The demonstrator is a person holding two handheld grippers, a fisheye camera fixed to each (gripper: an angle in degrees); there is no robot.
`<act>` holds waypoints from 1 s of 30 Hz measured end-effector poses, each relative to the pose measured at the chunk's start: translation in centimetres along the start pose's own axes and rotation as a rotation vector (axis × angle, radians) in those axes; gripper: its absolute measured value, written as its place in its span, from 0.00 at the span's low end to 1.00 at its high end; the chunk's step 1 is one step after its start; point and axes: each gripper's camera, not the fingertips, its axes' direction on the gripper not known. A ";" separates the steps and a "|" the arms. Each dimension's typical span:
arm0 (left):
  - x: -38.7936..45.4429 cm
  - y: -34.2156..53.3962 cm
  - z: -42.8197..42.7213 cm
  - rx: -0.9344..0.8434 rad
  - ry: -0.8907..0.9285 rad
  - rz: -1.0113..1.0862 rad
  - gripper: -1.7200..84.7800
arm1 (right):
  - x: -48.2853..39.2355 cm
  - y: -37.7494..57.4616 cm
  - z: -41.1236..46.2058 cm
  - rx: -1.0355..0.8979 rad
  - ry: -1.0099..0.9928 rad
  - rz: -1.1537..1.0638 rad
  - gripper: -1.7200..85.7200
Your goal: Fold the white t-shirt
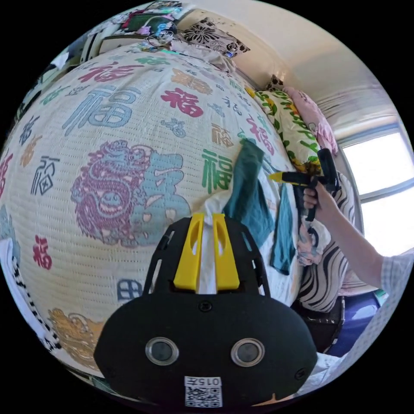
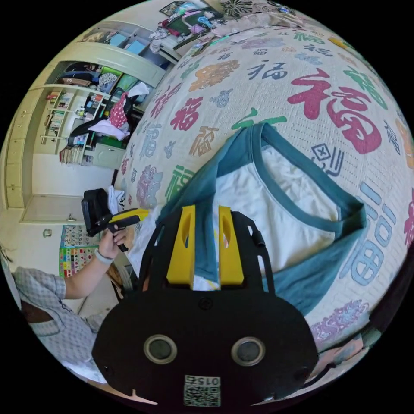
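The white t-shirt [image 2: 284, 215] with teal collar and sleeves lies on the patterned bed cover [image 2: 302, 77], neck opening up. My right gripper [image 2: 206, 211] is shut on its teal and white cloth near one sleeve. In the left gripper view, my left gripper [image 1: 207, 217] is shut on white cloth of the same t-shirt, and a teal sleeve [image 1: 248, 194] drapes beyond the jaws. A hand [image 1: 317, 200] holds the right gripper [image 1: 274, 176] at the shirt's far side. The left gripper [image 2: 144, 211] appears in the right gripper view, held by a hand [image 2: 110, 241].
The bed cover [image 1: 108, 164] carries large coloured characters and dragon figures. Pillows [image 1: 297, 125] lie along the wall by a bright window [image 1: 379, 164]. A striped cloth [image 1: 323, 267] hangs at the bed's edge. Cluttered shelves [image 2: 86, 99] stand past the bed's other side.
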 end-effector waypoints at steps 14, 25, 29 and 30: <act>0.4 3.6 9.4 -0.102 0.076 -0.031 0.02 | -1.3 9.7 -4.6 -0.136 -0.031 -0.020 0.02; 1.3 -1.8 13.0 -0.193 0.014 0.087 0.08 | 0.8 17.7 -12.7 0.092 0.087 0.110 0.09; 3.9 -12.7 14.6 -0.065 -0.030 0.279 0.13 | 4.2 17.4 -16.6 0.231 0.149 0.232 0.13; 4.7 -16.1 16.2 -0.061 -0.054 0.316 0.14 | 5.2 16.9 -17.2 0.243 0.133 0.263 0.13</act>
